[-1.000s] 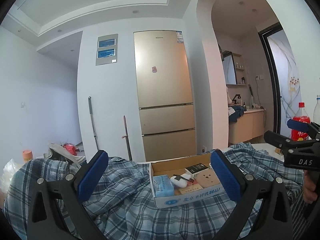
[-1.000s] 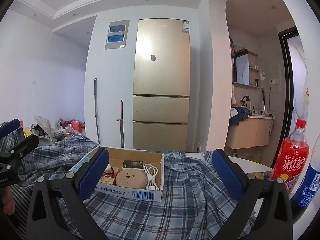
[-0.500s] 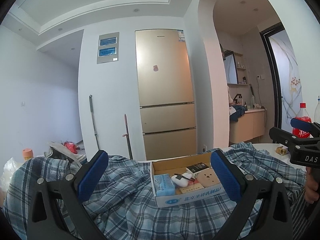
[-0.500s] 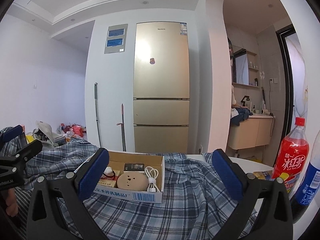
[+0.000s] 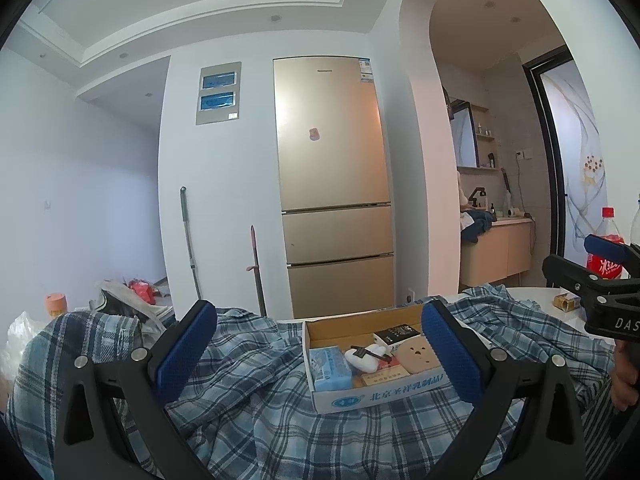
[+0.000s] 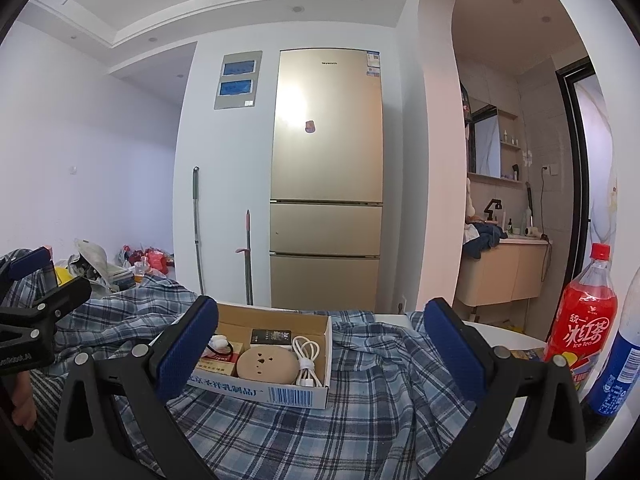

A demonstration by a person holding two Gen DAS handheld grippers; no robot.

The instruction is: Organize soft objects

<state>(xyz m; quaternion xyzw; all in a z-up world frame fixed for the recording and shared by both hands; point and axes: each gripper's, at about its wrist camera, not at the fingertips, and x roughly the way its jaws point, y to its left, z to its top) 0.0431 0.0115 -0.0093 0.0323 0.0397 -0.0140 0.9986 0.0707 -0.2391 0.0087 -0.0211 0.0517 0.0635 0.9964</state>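
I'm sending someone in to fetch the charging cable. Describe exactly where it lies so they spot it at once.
On the table, a blue plaid cloth carries an open cardboard box. Inside it, at the end nearer the red drink bottle, lies the white cable, beside a round tan disc. It is the box's only coiled, banded cord.

The red bottle (image 6: 582, 332) carried white characters 统一 冰红茶 with "Ice Tea" beneath them. The cardboard box (image 5: 380, 394) bore blue Chinese print along its front wall — 北京 at the start was legible, the rest only partly — and in the right wrist view a barcode sat on its side. The right gripper (image 5: 612, 280) body showed the white letters "DAS" at the frame edge. The refrigerator (image 6: 326, 176) had a small brand word near its top — too small to read.
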